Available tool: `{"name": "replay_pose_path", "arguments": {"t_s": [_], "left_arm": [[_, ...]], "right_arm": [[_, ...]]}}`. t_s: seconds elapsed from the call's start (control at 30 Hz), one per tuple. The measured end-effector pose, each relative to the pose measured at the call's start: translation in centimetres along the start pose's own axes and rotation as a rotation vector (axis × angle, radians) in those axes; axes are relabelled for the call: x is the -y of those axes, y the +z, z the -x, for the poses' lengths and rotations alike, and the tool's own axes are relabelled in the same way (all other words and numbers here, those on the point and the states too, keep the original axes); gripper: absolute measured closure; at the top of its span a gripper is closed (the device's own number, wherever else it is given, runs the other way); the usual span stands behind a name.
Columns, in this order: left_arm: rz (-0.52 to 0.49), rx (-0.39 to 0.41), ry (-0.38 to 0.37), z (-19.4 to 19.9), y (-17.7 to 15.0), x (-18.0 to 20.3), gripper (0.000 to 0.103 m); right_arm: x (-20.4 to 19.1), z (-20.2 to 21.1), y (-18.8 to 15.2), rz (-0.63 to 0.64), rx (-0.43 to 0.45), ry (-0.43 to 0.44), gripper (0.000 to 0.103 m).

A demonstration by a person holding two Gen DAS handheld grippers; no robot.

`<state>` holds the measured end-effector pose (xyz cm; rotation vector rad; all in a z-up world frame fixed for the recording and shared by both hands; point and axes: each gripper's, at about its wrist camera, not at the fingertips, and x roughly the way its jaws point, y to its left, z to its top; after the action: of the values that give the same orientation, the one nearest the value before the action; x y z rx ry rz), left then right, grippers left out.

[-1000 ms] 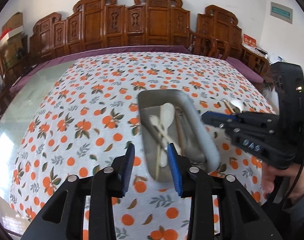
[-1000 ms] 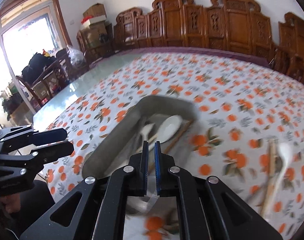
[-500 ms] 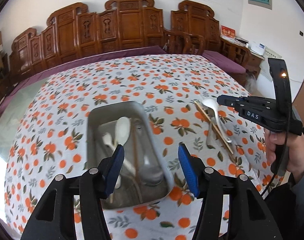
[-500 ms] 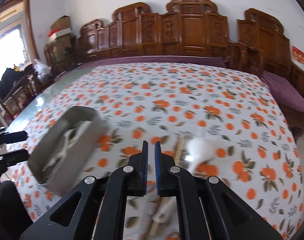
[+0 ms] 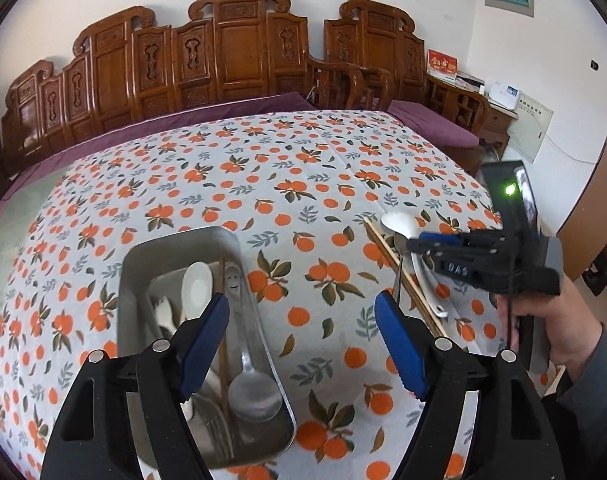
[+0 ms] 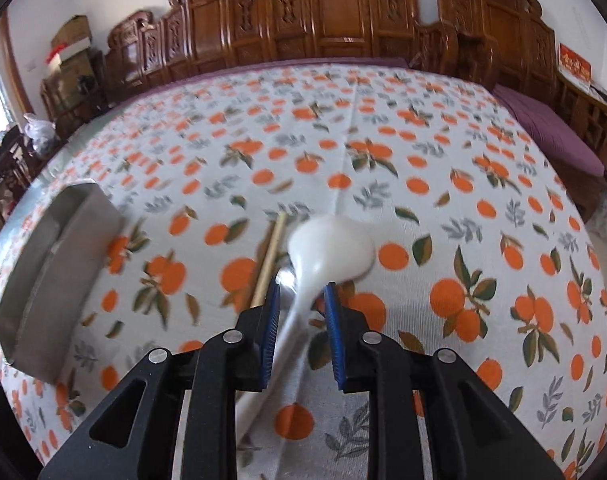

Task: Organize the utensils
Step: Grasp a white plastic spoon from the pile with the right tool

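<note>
A steel tray (image 5: pixel 135 264) on the orange-print tablecloth holds a white spoon (image 5: pixel 197 280), a steel spoon (image 5: pixel 253 396), chopsticks and a fork. My left gripper (image 5: pixel 303 328) is open and empty, above the tray's right side. A white spoon (image 6: pixel 331 248) lies on the cloth beside chopsticks (image 6: pixel 269 256) and a steel spoon (image 6: pixel 285 278). My right gripper (image 6: pixel 301 308) is open with the white spoon's handle between its jaws, not clamped. The left wrist view shows the right gripper (image 5: pixel 419 244) over these utensils (image 5: pixel 399 224). The tray (image 6: pixel 43 260) is at the left in the right wrist view.
Carved wooden chairs (image 5: pixel 231 52) line the far side of the table. The table edge and a purple seat cushion (image 6: pixel 551 136) are at the right. My right hand (image 5: pixel 543 320) holds the gripper at the table's right edge.
My left gripper opened wide and drew back from the tray. My right gripper swung right from the tray to the loose utensils, dropped low and opened around the white spoon's handle.
</note>
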<state>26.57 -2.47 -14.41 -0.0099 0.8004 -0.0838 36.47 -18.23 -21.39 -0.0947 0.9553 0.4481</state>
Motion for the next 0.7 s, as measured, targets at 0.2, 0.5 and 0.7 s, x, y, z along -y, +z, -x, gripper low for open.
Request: {"name": "replay_pose_path", "arguments": {"t_s": [0.2,0.5,0.7], "left_arm": [[-0.005,-0.003,-0.013,-1.3,0.8,0.9,0.031],[-0.023,-0.04,-0.048,-3.7,1.7,3.1,0.031],[-0.045,-0.062,-0.068,-5.0,1.9,4.8,0.031]], "right_arm": [[0.0,-0.6,-0.2,0.001,-0.021,-0.015,0.078],[1.1,0.4,0.0,-0.035,-0.018,0.034,0.097],[2.3,1.5,0.2,-0.071,0.012,0.061,0.099]]}}
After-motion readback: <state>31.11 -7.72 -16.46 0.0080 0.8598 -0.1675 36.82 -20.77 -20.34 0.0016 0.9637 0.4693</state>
